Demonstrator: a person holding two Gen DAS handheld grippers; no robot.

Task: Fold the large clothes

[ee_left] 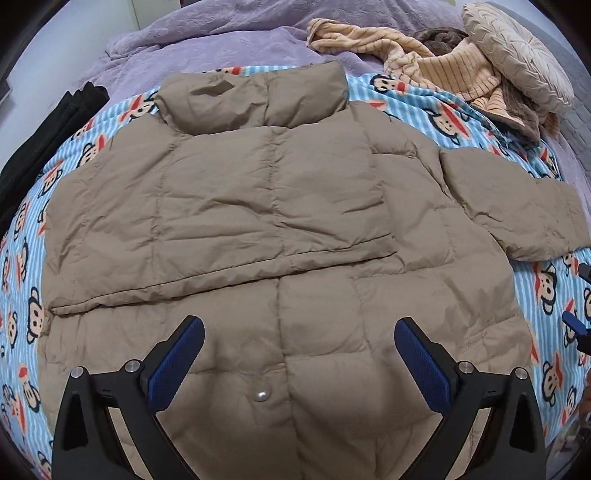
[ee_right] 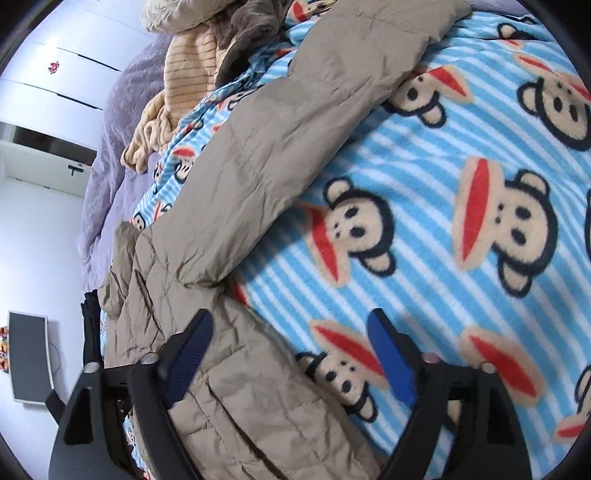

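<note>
A tan quilted puffer jacket (ee_left: 258,206) lies flat on a blue striped monkey-print blanket (ee_left: 40,206). One sleeve is folded across the jacket's chest; the other sleeve (ee_left: 517,206) sticks out to the right. My left gripper (ee_left: 299,332) hovers open above the jacket's lower hem, near a snap button (ee_left: 261,396), with nothing between its blue pads. In the right wrist view the outstretched sleeve (ee_right: 295,147) runs diagonally over the blanket (ee_right: 443,221). My right gripper (ee_right: 291,325) stands open over the jacket's side edge (ee_right: 266,406), gripping nothing.
A purple bedspread (ee_left: 221,33) covers the bed behind. A striped beige garment (ee_left: 424,55) and a round pleated cushion (ee_left: 517,51) lie at the back right. Dark folded clothes (ee_left: 48,129) sit at the left. White wardrobe doors (ee_right: 55,85) and a monitor (ee_right: 29,358) appear off the bed.
</note>
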